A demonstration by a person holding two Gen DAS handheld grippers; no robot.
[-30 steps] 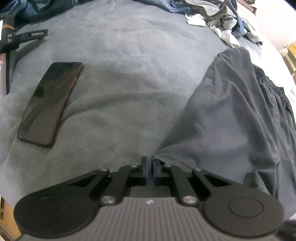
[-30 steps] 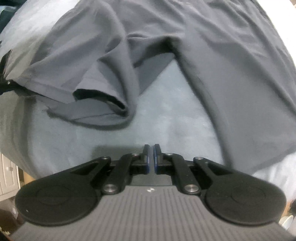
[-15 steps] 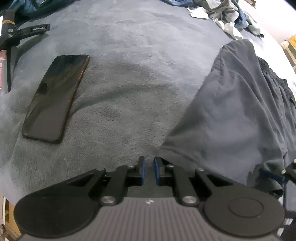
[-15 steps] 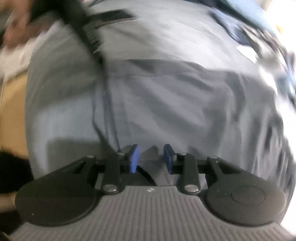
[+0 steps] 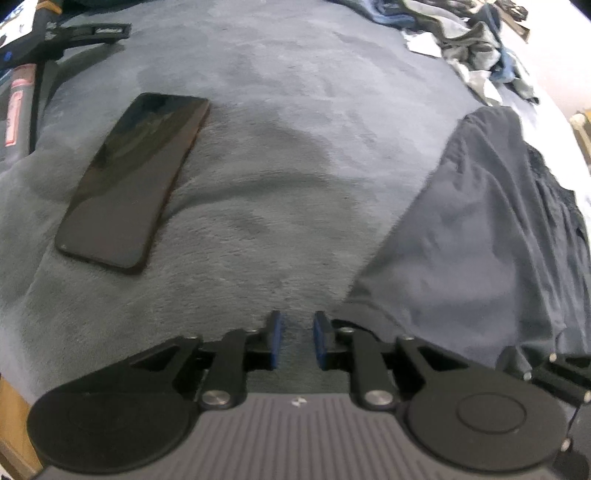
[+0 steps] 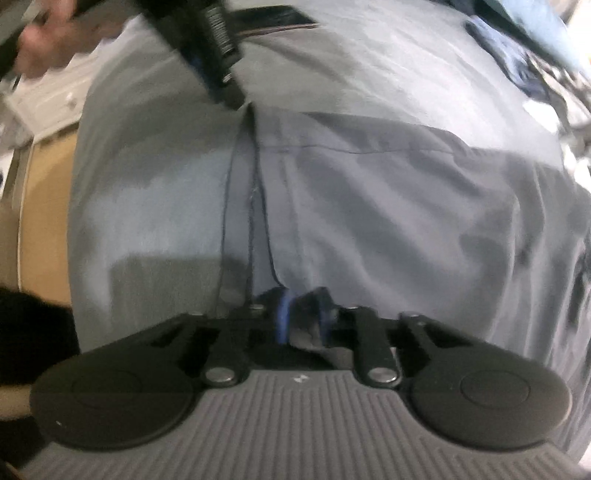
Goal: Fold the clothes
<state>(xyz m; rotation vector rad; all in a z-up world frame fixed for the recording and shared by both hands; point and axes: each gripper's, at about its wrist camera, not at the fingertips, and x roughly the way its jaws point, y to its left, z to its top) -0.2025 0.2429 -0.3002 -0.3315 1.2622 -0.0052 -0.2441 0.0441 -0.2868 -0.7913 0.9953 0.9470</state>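
Observation:
Dark grey shorts (image 5: pixel 476 236) lie spread on the grey blanket at the right of the left wrist view. My left gripper (image 5: pixel 297 341) is open and empty, its right finger just beside the shorts' near corner. In the right wrist view the shorts (image 6: pixel 388 206) fill the middle. My right gripper (image 6: pixel 301 321) is open with a fold of the shorts' hem between its pads. The left gripper (image 6: pixel 207 48) shows at the shorts' far corner in that view.
A black phone (image 5: pixel 133 199) lies on the blanket (image 5: pixel 280 129) at the left. A pile of other clothes (image 5: pixel 476 48) sits at the far right. A black tool (image 5: pixel 74 35) lies at the far left. The bed edge and a wooden floor (image 6: pixel 40 206) show on the left.
My left gripper opened from shut, letting the shorts' corner go. My right gripper swung round to the shorts' hem and opened around a fold of it.

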